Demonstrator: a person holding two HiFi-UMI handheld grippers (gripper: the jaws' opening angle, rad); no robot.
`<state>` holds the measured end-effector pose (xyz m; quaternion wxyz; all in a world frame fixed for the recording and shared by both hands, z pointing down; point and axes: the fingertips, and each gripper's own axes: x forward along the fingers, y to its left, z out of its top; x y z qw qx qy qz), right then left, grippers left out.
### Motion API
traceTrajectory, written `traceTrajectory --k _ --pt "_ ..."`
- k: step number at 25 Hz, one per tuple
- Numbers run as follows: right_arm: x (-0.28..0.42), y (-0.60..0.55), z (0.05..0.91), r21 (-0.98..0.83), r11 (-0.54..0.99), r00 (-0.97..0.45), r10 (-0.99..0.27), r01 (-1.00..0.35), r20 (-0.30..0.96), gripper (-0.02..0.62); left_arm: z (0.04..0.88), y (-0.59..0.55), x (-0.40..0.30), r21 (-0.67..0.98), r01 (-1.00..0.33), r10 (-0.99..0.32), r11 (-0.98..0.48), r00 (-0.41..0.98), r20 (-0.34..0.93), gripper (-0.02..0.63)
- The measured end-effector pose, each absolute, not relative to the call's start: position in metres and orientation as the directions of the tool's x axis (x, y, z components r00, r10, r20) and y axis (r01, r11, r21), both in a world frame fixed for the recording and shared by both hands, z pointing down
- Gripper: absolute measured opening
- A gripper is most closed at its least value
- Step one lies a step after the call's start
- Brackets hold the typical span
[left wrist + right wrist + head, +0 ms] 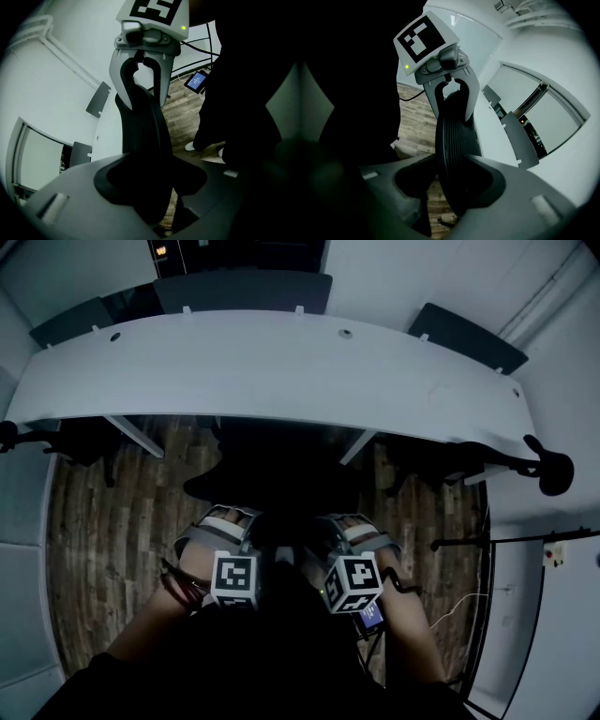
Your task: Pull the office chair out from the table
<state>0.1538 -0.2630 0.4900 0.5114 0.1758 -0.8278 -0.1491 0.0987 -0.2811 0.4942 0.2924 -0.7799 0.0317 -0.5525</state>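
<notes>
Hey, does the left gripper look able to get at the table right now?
Probably not: the left gripper is clamped on the chair back, and the chair stands between it and the table.

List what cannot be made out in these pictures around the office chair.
- Office chair base and wheels: head view, hidden beneath its own dark seat.
- Small screen text: left gripper view, too small to read.
- Far chair: head view, the table hides all but its backrest.
</notes>
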Motion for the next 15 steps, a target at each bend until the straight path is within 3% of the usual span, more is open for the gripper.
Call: traceTrajectory --k 15 --pt "0.066 -0.14 0.488 0.45 0.86 -0.373 -0.51 -0.241 0.775 0.179 0.498 -0.168 0.013 -0.548 0.35 -0.382 -0.759 0.443 0.811 0.202"
